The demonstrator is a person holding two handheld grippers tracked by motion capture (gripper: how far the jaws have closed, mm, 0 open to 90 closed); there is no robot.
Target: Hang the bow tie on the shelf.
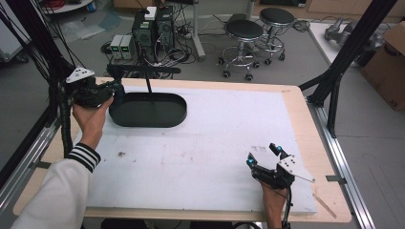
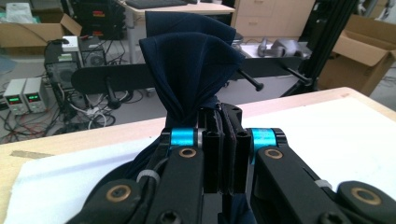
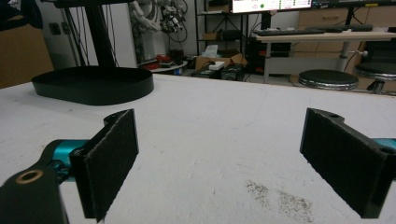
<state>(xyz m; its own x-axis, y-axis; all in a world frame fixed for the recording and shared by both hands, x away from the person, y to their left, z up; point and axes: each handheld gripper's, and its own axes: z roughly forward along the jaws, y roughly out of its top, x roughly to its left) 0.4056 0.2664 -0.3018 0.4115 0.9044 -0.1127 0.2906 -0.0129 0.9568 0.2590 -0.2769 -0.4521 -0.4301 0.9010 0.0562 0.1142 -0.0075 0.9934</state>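
At the far left of the high view, the person's left hand [image 1: 90, 117], in a white sleeve with a black-and-white striped cuff, lifts the left tool [image 1: 112, 88] over the left rear corner of the table [image 1: 305, 143], a light wooden top covered by a white padded sheet [image 1: 215, 143]. In the left gripper view that tool [image 2: 223, 122] has its two black jaws pressed together on a dark navy-blue folded cloth [image 2: 189, 65], which fans out upward above the jaws and also hangs below them.

Just right of the left tool sits a black oval shallow metal tray [image 1: 148, 110], the base of a black stand whose thin upright post [image 1: 148, 82] carries a black horizontal bar with pegs [image 1: 143, 70]. In the left gripper view the bar [image 2: 121, 77] runs behind the cloth, close to it; whether they touch I cannot tell.

Farther right, near the front right of the sheet, the right hand [image 1: 273, 200] holds the right tool [image 1: 261, 155] low over the sheet. In the right gripper view its felt-faced jaws stand wide apart with nothing between them, and a patch of dark specks [image 3: 280, 198] marks the sheet ahead.
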